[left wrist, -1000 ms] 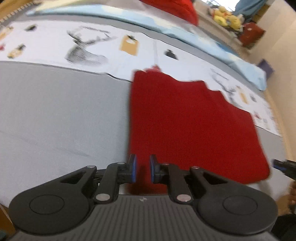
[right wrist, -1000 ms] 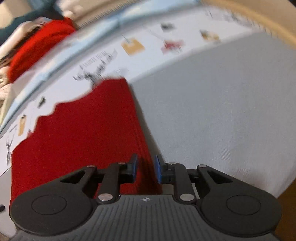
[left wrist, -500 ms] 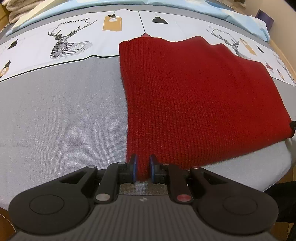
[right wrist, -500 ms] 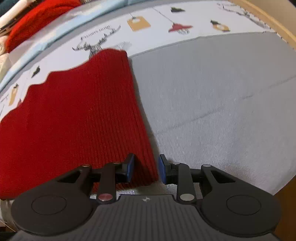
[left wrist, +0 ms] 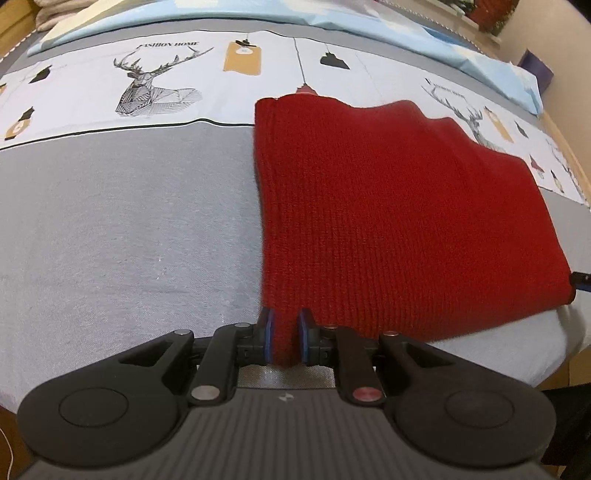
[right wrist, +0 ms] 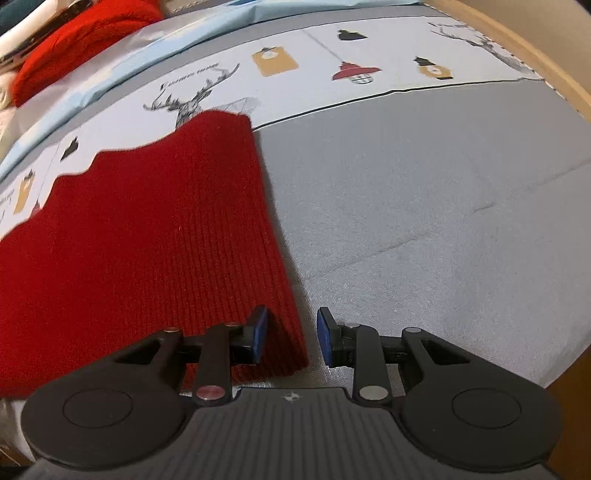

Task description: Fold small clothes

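Left wrist view: the red knit garment lay flat on the bed, mostly on the grey part of the cover, its far edge reaching onto the white printed band with the deer drawing. The left gripper was clamped on the garment's near left corner; a fold of red knit stood pinched between the two blue pads, with no gap to either side. A light blue sheet ran along the far side of the bed. At the right edge, just beside the garment's near right corner, a small dark part with blue on it showed; too little was visible to say more. Right wrist view: the same garment filled the left half, its ribbed right edge running toward the camera. The right gripper stood apart, jaws wider than the cloth; the near right corner lay between them on the bed, close to the left pad, with grey cover showing before the right pad. The pads did not press the knit. A second red bundle sat far off at upper left.
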`<state>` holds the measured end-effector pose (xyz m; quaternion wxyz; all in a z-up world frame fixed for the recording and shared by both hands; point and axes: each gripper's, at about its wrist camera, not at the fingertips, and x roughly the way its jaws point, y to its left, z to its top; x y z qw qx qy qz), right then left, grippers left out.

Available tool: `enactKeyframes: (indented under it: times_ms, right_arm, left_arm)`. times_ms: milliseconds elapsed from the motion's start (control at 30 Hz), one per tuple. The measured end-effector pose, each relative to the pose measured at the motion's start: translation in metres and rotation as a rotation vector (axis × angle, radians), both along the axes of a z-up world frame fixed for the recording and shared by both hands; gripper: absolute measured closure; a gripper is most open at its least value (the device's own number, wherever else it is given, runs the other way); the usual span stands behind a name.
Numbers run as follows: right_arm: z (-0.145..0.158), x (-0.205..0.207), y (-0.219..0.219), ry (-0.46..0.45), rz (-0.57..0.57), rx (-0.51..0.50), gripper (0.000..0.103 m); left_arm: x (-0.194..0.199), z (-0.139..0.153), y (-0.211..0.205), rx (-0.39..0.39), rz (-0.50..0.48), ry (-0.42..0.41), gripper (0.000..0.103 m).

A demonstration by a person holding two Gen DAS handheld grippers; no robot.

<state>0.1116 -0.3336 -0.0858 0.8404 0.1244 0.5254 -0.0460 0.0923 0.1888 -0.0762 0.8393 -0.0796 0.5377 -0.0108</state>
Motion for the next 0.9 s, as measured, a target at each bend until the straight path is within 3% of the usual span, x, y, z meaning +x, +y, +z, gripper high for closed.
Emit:
enactKeyframes:
  times_ms: [67,133,200,433,500,567,633,733,900]
  right_arm:
    - [-0.004,0.0,0.002,0.018,0.017,-0.036,0.072]
    - [-0.011,0.001,0.006,0.051,0.031,-0.059,0.068]
    - [-0.008,0.0,0.01,0.038,0.025,-0.078,0.068]
    - [0.027,-0.018,0.037,-0.18,0.034,-0.079,0.063]
    - [0.017,-0.013,0.043,-0.137,0.041,-0.082,0.06]
    - [-0.009,-0.003,0.046,0.011,0.048,-0.112,0.059]
    - [-0.015,0.0,0.048,0.032,0.013,-0.146,0.059]
    - [0.004,-0.004,0.063,-0.086,0.004,-0.171,0.059]
    - [0.029,-0.021,0.118,-0.263,0.09,-0.167,0.059]
  left_arm:
    - [0.003,-0.006,0.002,0.014,0.003,0.033,0.088]
    - [0.007,-0.017,0.004,0.034,0.011,0.085,0.075]
    - [0.007,-0.014,0.007,0.022,0.022,0.075,0.074]
    - [-0.013,0.012,0.024,-0.043,0.058,-0.034,0.075]
    - [-0.02,0.017,0.032,-0.04,0.071,-0.049,0.075]
    - [-0.028,0.021,0.042,-0.04,0.094,-0.062,0.075]
    - [-0.036,0.026,0.056,-0.047,0.131,-0.081,0.075]
    - [-0.049,0.036,0.076,-0.053,0.185,-0.127,0.075]
    - [-0.066,0.043,0.112,-0.055,0.255,-0.162,0.075]
